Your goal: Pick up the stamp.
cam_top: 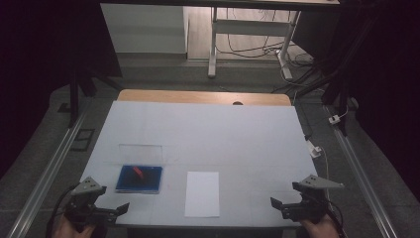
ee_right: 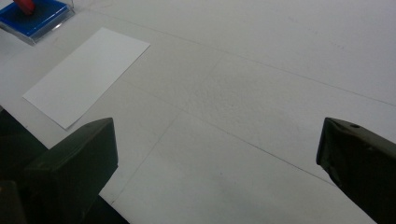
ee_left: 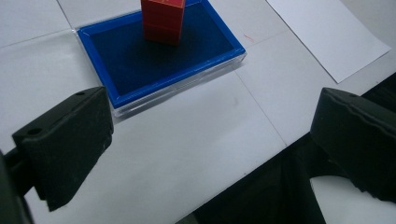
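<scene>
A shallow blue tray (cam_top: 148, 184) in a clear case lies on the white table cover at the front left. A red block (cam_top: 138, 172) stands in it, upright in the left gripper view (ee_left: 163, 21). A white sheet of paper (cam_top: 202, 193) lies just right of the tray (ee_left: 116, 88). My left gripper (cam_top: 111, 210) is held at the front left corner, jaws wide apart and empty, aimed towards the tray. My right gripper (cam_top: 280, 206) hovers at the front right edge, open and empty, looking across the sheet (ee_right: 86, 72) to the tray (ee_right: 37, 21).
A clear lid (cam_top: 140, 151) lies flat just behind the tray. The wooden table edge (cam_top: 203, 96) shows at the back. Rails (cam_top: 52, 163) run along both sides of the table; desk legs and cables stand beyond it.
</scene>
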The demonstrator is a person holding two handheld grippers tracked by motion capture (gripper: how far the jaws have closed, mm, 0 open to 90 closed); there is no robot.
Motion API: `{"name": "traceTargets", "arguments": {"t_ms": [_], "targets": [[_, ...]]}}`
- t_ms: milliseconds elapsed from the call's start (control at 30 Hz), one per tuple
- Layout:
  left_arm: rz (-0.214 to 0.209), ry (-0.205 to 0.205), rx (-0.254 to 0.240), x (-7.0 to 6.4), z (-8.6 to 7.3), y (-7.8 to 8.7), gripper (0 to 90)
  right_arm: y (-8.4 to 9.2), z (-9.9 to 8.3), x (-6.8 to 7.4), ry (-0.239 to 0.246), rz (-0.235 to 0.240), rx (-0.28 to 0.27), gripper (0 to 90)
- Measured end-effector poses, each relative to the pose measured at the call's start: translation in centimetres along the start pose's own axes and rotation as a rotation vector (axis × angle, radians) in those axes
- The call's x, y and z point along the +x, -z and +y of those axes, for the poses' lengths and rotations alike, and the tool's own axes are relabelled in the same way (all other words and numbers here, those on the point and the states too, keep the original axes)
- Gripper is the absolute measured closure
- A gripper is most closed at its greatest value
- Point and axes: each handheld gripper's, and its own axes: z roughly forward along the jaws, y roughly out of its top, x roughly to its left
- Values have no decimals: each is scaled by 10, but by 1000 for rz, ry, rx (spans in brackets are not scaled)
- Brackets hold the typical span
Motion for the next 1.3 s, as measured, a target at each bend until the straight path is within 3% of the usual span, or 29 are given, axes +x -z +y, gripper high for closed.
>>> {"name": "traceTargets", "arguments": {"t_ms": [300, 767, 1133, 1300], "targets": [[3, -23, -34, -4, 4, 3, 0, -1, 0, 0, 2, -3, 9, 0], [33, -66, -43, -5, 13, 0, 0, -2, 0, 2, 17, 3, 14, 0], [17, -108, -35, -1, 24, -19, 0, -3, 1, 2, 22, 8, 23, 0], [37, -119, -28, -1, 28, -28, 0, -3, 1, 2, 21, 9, 26, 0]]}}
